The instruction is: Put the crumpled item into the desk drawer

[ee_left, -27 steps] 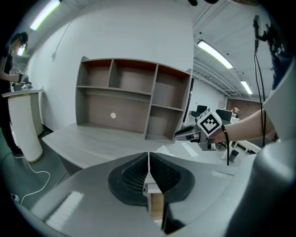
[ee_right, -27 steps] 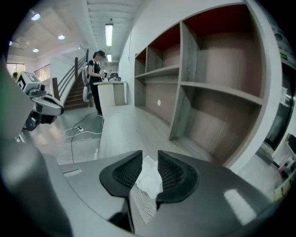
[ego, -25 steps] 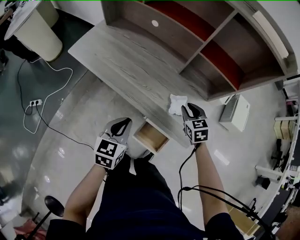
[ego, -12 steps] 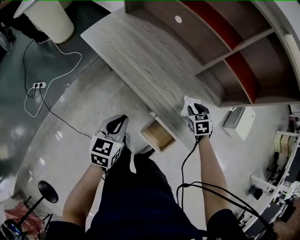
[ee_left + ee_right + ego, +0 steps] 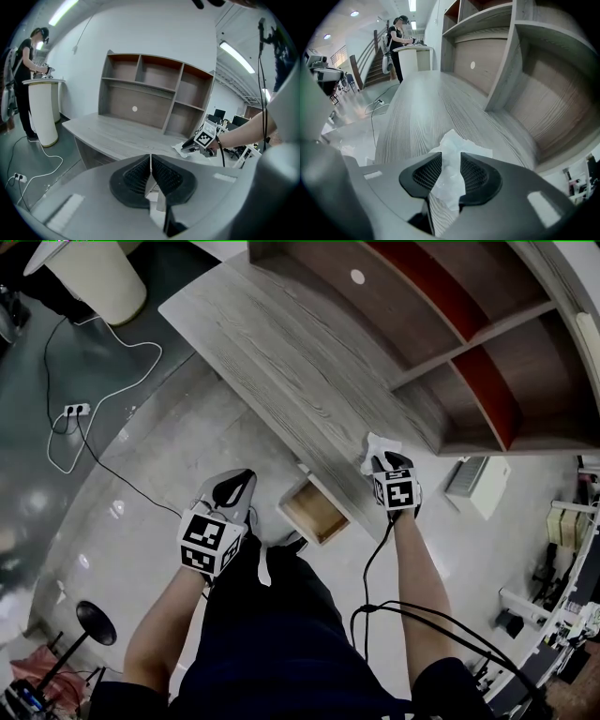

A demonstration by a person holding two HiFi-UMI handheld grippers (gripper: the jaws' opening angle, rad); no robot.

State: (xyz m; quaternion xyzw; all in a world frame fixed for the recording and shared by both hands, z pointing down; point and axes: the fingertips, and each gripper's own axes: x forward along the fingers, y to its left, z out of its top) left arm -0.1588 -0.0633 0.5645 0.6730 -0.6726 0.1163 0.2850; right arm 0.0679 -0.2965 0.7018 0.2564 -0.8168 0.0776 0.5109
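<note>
Your right gripper (image 5: 387, 463) sat centre right in the head view. Its jaws were spread, had just been opening, and straddled the tissue (image 5: 450, 157) at the desk (image 5: 281, 362) edge without pinching it. I'd have gone a touch lower and squeezed the thick middle so it couldn't slip. Left gripper (image 5: 150, 165) was clenched on nothing. The drawer (image 5: 317, 512), lower centre, stood pulled out and looked empty. Shelves (image 5: 450, 287) looked empty too.

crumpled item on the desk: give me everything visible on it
The crumpled item is a thin white wrinkled sheet, tissue or paper by its look, loosely bunched. It lies on the grey wood-grain desk near the front edge. The right gripper straddles it, with jaws that have just been opening and now stand apart on either side of it.
</note>
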